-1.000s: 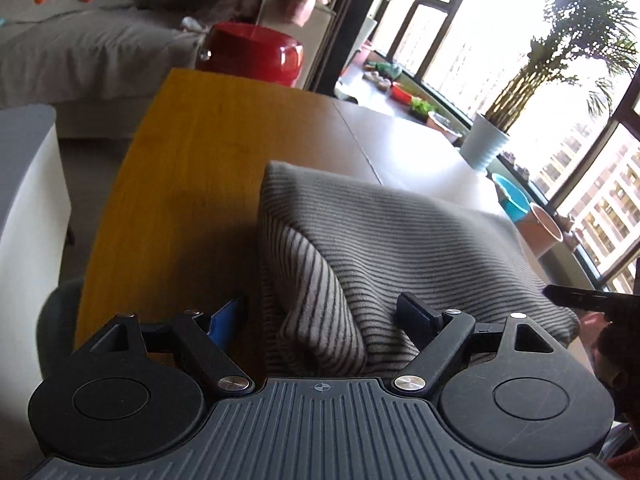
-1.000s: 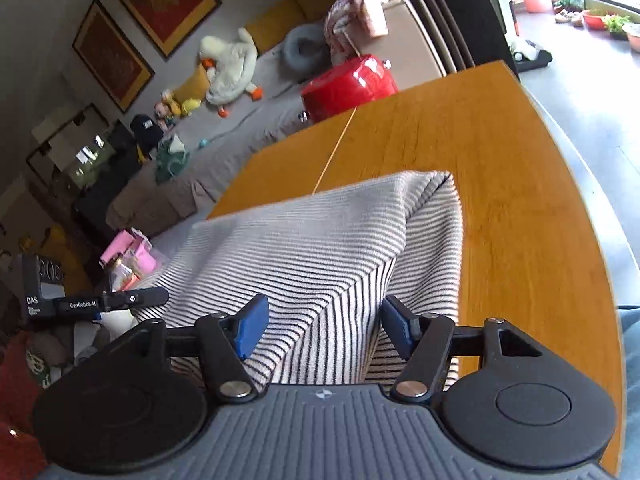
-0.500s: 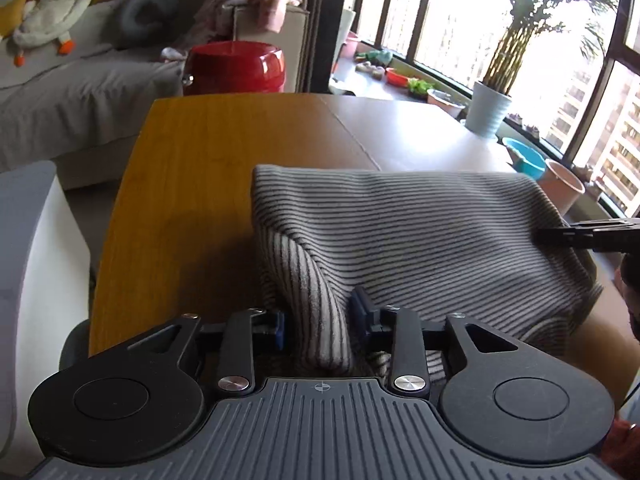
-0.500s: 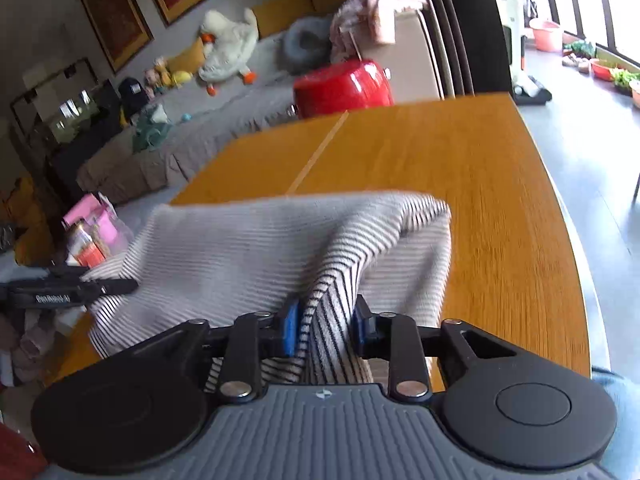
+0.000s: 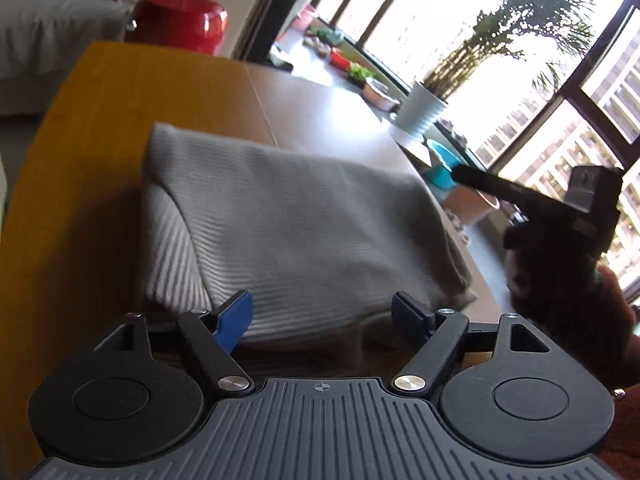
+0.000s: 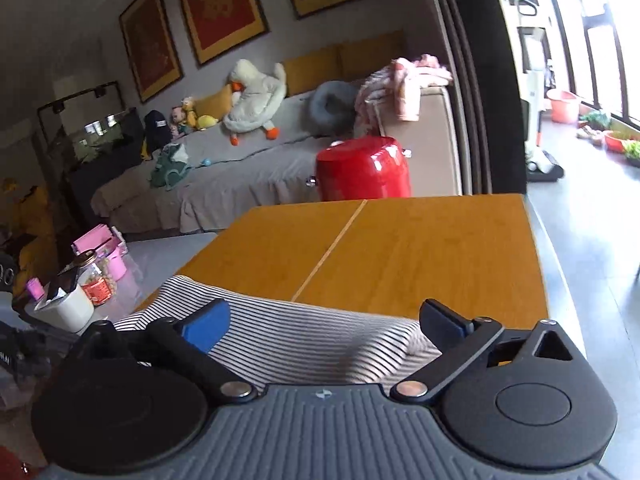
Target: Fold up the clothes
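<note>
On wooden table (image 5: pixel 100 128): ribbed striped garment (image 5: pixel 288 232) folded; both claws spread.

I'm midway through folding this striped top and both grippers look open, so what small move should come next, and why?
Probably draw both grippers back. The left gripper and right gripper stand open, gripping nothing, and the striped garment lies folded on the wooden table, so this fold looks finished.

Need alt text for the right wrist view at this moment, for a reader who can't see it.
The right gripper, jaws open, hangs over a folded striped garment lying on a wooden table. Beyond the table stand a red suitcase and a grey sofa with a white goose plush, under framed red pictures.
</note>
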The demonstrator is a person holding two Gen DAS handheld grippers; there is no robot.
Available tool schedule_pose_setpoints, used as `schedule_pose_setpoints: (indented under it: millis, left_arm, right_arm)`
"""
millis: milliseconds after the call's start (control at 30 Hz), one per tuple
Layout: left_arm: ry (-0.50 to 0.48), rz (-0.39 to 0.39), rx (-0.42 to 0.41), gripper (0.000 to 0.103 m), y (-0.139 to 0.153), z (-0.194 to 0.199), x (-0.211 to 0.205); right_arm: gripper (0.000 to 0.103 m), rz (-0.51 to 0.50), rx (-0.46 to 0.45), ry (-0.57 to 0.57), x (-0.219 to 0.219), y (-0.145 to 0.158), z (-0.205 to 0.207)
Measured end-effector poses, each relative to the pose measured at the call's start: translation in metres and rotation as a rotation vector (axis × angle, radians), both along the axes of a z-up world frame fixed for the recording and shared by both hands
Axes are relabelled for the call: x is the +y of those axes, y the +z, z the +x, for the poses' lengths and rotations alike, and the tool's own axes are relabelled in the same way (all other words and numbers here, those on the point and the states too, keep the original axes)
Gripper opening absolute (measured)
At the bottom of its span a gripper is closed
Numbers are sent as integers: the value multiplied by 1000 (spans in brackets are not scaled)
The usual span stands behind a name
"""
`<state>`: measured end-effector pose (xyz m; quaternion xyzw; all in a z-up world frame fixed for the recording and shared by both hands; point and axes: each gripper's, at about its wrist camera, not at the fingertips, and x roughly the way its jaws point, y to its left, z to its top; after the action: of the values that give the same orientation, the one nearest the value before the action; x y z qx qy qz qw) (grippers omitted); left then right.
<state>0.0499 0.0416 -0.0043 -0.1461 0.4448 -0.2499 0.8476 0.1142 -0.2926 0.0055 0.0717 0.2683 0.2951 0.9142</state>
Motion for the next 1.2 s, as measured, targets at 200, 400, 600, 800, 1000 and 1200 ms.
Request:
schedule_pose_setpoints:
  millis: [200, 400, 600, 800, 1000, 1200]
  left_arm:
    - [-12, 20, -39, 88, -13, 33, -7]
    - [30, 32, -94, 88, -13, 97, -5]
    - [161, 163, -170, 88, -13, 152, -18]
    - [191, 263, -203, 90, -3, 150, -31]
    - [179, 237, -216, 93, 13, 112, -25]
    - [17, 38, -98, 79, 8, 78, -27]
  right_arm:
    - [103, -32, 155, 15, 28, -47, 51]
    - [103, 153, 188, -88, -4, -61, 42]
    - [103, -42, 136, -49, 37, -58, 3]
    - [103, -88, 88, 65, 55, -41, -28]
    - [80, -83, 65, 47, 44, -34, -24]
    - [72, -182, 53, 41, 56, -50, -24]
